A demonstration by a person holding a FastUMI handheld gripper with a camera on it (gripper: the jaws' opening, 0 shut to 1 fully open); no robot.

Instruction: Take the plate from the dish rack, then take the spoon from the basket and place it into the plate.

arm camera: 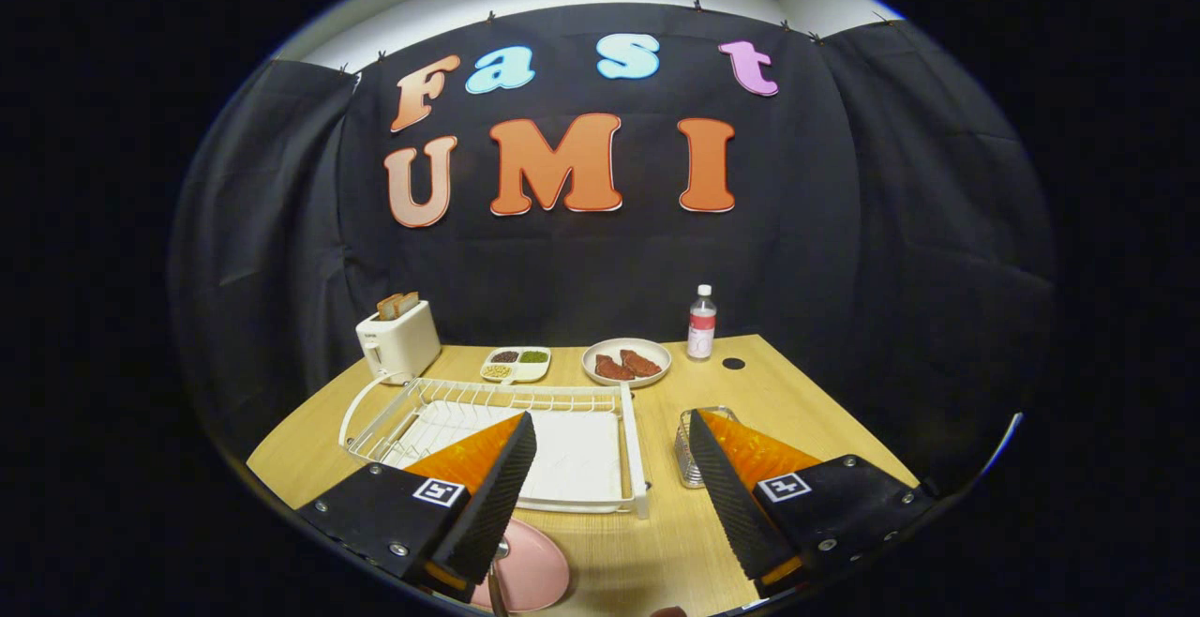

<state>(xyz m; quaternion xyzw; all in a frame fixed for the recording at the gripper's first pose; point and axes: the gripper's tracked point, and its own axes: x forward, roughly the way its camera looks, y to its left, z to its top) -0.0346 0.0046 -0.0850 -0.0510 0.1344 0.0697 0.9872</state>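
The tool (609,495) hangs over the worktop (712,383) with its fingers wide apart and nothing between them. The pink plate (530,572) lies on the worktop just under the left finger, with a spoon handle (497,598) at its near edge. The white dish rack (581,453) sits just ahead, and the wire basket (692,453) stands behind the right finger.

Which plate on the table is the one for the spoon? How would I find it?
Start at the big white dish rack in the middle of the wooden table. Come to the near edge, just under the open gripper's left finger: there lies the pink plate, with something thin resting on it. The other plate, far back by the bottle, is pale and holds brown food.
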